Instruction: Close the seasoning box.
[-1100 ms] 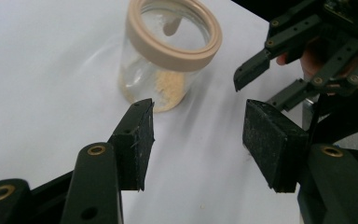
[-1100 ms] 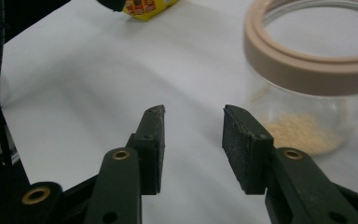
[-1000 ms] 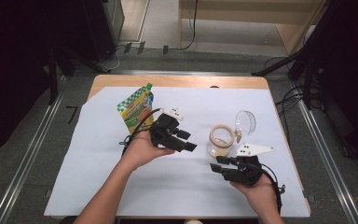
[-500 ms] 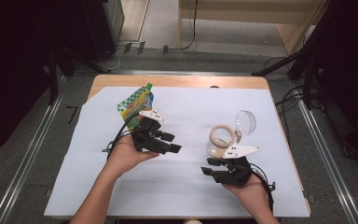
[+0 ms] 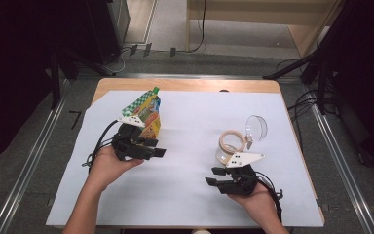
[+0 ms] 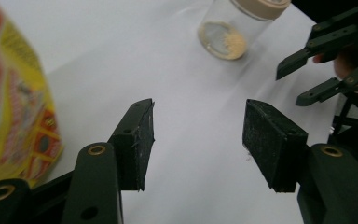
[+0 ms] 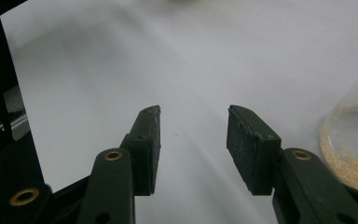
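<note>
A yellow, green and orange pouch [image 5: 146, 111] stands at the back left of the white sheet; in the left gripper view the pouch [image 6: 14, 107] is at the left edge. My left gripper [image 5: 156, 147] is open right beside it, jaws pointing right, with nothing between them [image 6: 198, 140]. A clear jar [image 5: 230, 145] with a beige rim and some beige grains inside stands on the right. My right gripper [image 5: 212, 176] is just in front of the jar, pointing left. Its jaws [image 7: 193, 149] have just opened a little and are empty, with the jar [image 7: 354, 149] at their right.
A clear domed lid [image 5: 255, 127] lies just behind and right of the jar. The white sheet [image 5: 190, 112] covers most of the wooden table [image 5: 185, 85]. In the left gripper view the jar [image 6: 235, 28] and the right gripper [image 6: 317, 70] lie ahead.
My left hand has carried its gripper leftward across the sheet, to just beside the pouch. The right gripper has stayed near the jar.
</note>
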Demonstrator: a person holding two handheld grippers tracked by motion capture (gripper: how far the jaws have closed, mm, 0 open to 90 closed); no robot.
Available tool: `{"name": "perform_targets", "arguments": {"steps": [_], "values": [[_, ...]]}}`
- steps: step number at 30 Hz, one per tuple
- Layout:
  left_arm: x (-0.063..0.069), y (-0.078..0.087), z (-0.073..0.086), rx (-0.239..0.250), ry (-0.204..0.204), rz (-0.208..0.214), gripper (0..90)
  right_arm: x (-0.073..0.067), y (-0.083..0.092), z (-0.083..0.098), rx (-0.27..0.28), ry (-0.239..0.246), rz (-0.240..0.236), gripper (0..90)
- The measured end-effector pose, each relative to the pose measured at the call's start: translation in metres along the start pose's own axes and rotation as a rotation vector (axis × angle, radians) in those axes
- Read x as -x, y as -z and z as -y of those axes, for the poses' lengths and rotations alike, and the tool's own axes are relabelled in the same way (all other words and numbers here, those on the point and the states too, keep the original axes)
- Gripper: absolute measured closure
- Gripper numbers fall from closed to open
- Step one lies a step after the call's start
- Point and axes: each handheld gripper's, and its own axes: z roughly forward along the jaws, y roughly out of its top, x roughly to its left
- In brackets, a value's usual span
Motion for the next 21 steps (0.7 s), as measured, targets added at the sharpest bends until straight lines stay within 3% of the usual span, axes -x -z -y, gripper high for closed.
{"name": "perform_targets", "arguments": {"steps": [7, 8, 9, 10, 13, 18, 21], "values": [[-0.014, 0.021, 0.009, 0.048, 0.047, -0.026, 45.2, 0.0, 0.0, -0.001, 0.001, 0.0, -0.005, 55.5], [-0.019, 0.028, 0.012, 0.058, 0.071, -0.04, 45.5, -0.001, -0.001, -0.001, 0.002, 0.005, -0.008, 55.4], [-0.019, 0.028, 0.012, 0.058, 0.071, -0.04, 45.6, -0.001, -0.001, -0.001, 0.002, 0.005, -0.008, 55.4], [-0.024, 0.034, 0.015, 0.053, 0.089, -0.066, 46.1, -0.001, -0.001, -0.001, -0.002, 0.004, -0.013, 55.3], [-0.028, 0.039, 0.019, 0.037, 0.125, -0.07, 46.1, -0.001, -0.003, -0.001, -0.002, 0.008, -0.018, 55.2], [-0.033, 0.045, 0.023, 0.021, 0.128, -0.146, 45.5, -0.003, -0.006, -0.002, -0.012, 0.017, -0.027, 55.3], [-0.042, 0.047, 0.027, 0.054, 0.135, -0.133, 45.8, -0.004, -0.008, -0.002, -0.012, 0.023, -0.033, 55.1]]}}
